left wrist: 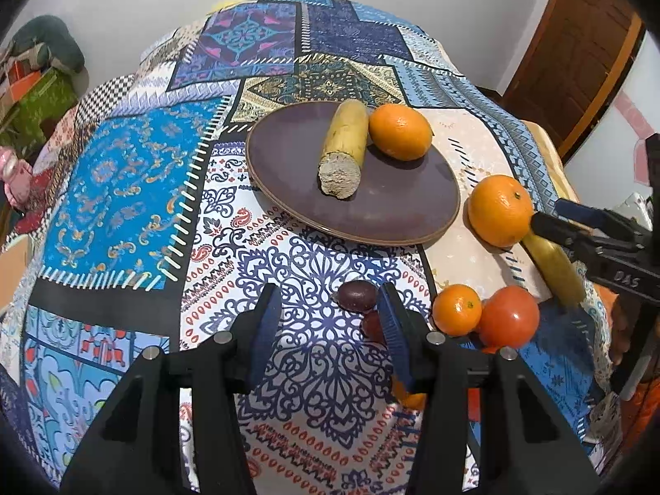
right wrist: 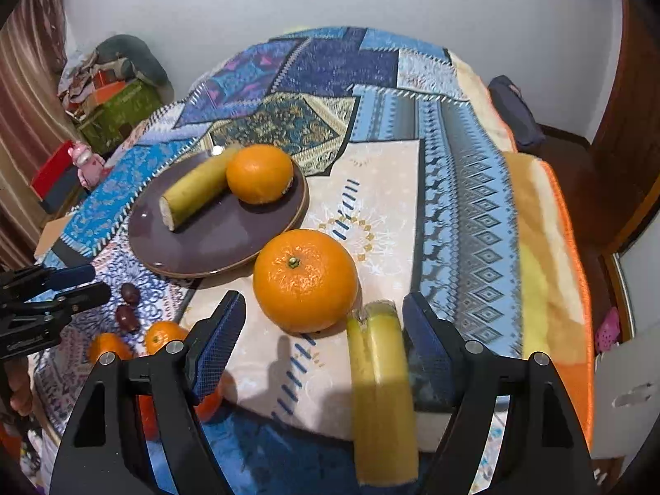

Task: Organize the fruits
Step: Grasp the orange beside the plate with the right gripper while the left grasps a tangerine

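A dark purple plate (left wrist: pixel 288 173) (right wrist: pixel 214 243) holds a banana piece (left wrist: pixel 344 150) (right wrist: pixel 194 196) and an orange (left wrist: pixel 400 132) (right wrist: pixel 260 173). A large orange (left wrist: pixel 499 210) (right wrist: pixel 305 280) lies on the cloth right of the plate, with a second banana piece (left wrist: pixel 555 272) (right wrist: pixel 381 387) beside it. My right gripper (right wrist: pixel 324 330) is open, the banana piece against its right finger. My left gripper (left wrist: pixel 328 313) is open over the cloth, next to two dark dates (left wrist: pixel 357 295) (right wrist: pixel 130 293). A small mandarin (left wrist: pixel 456 309) (right wrist: pixel 165 336) and a tomato (left wrist: pixel 509 315) lie right of it.
The round table wears a patterned patchwork cloth (left wrist: pixel 123 189) (right wrist: pixel 466 189). Another small orange fruit (right wrist: pixel 108 346) lies near the front. Boxes and clutter (right wrist: pixel 111 99) stand by the wall at left. A wooden door (left wrist: pixel 577 53) is at right.
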A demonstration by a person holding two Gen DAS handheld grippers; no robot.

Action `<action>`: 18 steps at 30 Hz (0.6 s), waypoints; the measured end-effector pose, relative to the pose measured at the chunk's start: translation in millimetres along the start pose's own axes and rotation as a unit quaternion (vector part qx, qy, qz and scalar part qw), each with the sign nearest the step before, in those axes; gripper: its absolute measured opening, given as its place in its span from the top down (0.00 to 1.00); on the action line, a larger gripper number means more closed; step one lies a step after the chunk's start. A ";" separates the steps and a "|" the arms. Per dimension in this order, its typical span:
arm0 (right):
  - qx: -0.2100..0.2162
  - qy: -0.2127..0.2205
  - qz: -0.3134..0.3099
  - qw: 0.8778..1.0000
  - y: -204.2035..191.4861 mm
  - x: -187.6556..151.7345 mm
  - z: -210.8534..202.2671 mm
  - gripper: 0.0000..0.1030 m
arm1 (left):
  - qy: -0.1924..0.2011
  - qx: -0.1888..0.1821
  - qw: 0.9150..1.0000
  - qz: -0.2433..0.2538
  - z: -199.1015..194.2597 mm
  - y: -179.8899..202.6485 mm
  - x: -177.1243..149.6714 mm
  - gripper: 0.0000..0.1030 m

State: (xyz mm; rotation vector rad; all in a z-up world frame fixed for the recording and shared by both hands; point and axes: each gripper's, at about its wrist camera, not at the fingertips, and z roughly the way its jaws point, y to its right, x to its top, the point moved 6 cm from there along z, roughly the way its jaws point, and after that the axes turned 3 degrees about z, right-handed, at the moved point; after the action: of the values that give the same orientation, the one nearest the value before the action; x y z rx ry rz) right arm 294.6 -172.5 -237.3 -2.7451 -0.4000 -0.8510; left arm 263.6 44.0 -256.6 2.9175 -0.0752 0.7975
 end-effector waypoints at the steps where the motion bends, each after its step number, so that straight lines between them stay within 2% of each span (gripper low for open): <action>1: 0.001 -0.002 -0.002 1.000 -1.0 -0.2 3.4 0.26 | 0.000 -0.001 1.000 -0.003 1.4 -0.7 1.1 0.53; 10: -0.007 -0.029 -0.035 0.999 -10.7 3.7 40.6 0.27 | -0.004 -0.005 1.000 -0.008 4.0 -1.8 1.8 0.53; 11: -0.001 -0.029 -0.037 0.999 -12.4 3.7 40.4 0.34 | -0.003 -0.006 1.000 -0.007 2.3 -0.8 1.5 0.52; 18: 0.018 -0.025 -0.035 0.999 -15.1 -10.4 18.9 0.35 | 0.009 -0.022 1.000 0.003 -17.1 16.0 -4.5 0.48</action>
State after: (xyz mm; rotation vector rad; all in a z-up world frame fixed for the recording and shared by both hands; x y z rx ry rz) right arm 291.1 -154.6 -256.4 -2.7390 -0.5180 -0.7852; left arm 250.0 30.3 -242.7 2.8698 -0.0978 0.8114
